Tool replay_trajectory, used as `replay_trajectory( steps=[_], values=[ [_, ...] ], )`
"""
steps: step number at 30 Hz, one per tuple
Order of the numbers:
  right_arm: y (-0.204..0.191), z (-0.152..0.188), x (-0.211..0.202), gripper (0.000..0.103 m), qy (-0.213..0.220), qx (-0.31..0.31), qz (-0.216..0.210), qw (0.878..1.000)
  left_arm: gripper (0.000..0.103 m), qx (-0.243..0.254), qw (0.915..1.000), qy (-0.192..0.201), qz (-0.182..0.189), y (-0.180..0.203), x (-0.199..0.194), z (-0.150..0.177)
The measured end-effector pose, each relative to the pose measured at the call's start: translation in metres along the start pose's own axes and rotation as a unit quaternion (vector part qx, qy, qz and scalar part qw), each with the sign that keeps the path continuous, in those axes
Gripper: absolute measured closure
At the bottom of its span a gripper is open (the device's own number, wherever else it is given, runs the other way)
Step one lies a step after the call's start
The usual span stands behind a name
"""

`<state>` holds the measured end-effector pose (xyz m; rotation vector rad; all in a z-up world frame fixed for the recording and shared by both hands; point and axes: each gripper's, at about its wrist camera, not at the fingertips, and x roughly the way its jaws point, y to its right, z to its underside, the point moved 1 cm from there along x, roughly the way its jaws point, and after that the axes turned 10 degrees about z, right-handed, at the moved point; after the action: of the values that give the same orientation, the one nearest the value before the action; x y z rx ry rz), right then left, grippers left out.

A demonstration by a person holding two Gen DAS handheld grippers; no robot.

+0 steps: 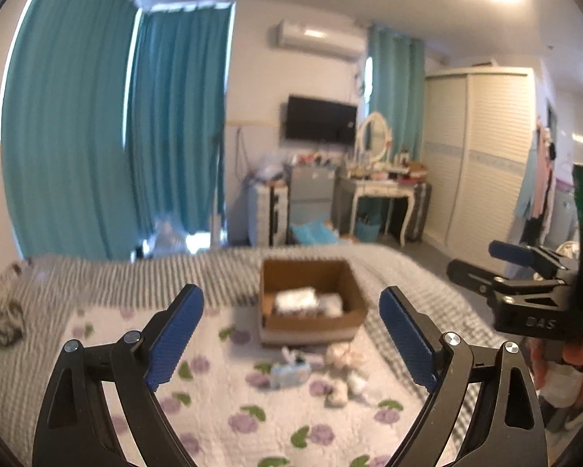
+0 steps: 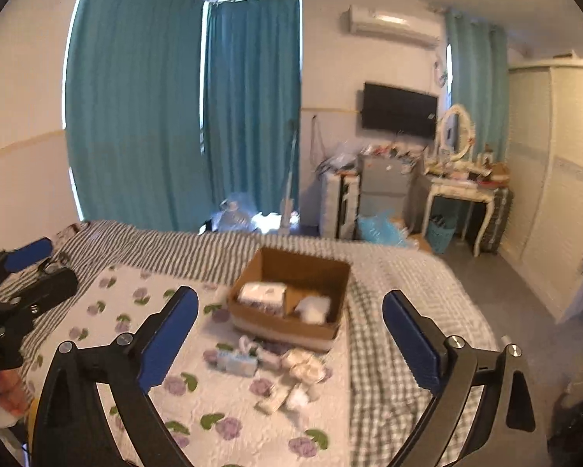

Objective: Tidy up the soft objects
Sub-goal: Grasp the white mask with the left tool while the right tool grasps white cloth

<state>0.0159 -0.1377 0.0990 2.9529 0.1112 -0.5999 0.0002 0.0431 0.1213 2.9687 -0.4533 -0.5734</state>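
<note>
An open cardboard box (image 1: 311, 299) (image 2: 291, 295) sits on the bed and holds white soft packs (image 1: 297, 299) (image 2: 262, 294). In front of it lie a light-blue tissue pack (image 1: 289, 373) (image 2: 237, 364), a pale plush bundle (image 1: 344, 354) (image 2: 305, 364) and small white pieces (image 1: 342, 389) (image 2: 287, 397). My left gripper (image 1: 291, 338) is open and empty, held above the bed short of these things. My right gripper (image 2: 291, 334) is open and empty too, at a similar height. Each gripper shows at the edge of the other's view.
The bed has a floral quilt (image 2: 198, 389) over striped and checked covers (image 2: 388, 311). A dark crumpled item (image 1: 5, 323) lies at the bed's left. Beyond are teal curtains (image 1: 77, 136), a cluttered dressing table (image 2: 462, 186), a wardrobe (image 1: 482, 155) and grey floor (image 2: 505, 292).
</note>
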Motion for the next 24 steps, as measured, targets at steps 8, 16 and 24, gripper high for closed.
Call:
replay_trajectory(
  steps=[8,16,24],
  values=[
    [-0.010,0.059,0.076,0.007,-0.058,-0.038,-0.029,0.997,0.010,-0.042,0.9956,-0.080,-0.025,-0.017,0.068,0.070],
    [0.007,0.142,0.166,0.007,-0.150,-0.019,-0.052,0.987,0.010,-0.051,0.9873,-0.143,-0.046,-0.015,0.140,0.135],
    [0.007,0.200,0.243,0.032,-0.231,-0.023,-0.072,0.970,0.010,-0.064,0.9772,-0.193,-0.060,-0.010,0.196,0.174]
  ],
)
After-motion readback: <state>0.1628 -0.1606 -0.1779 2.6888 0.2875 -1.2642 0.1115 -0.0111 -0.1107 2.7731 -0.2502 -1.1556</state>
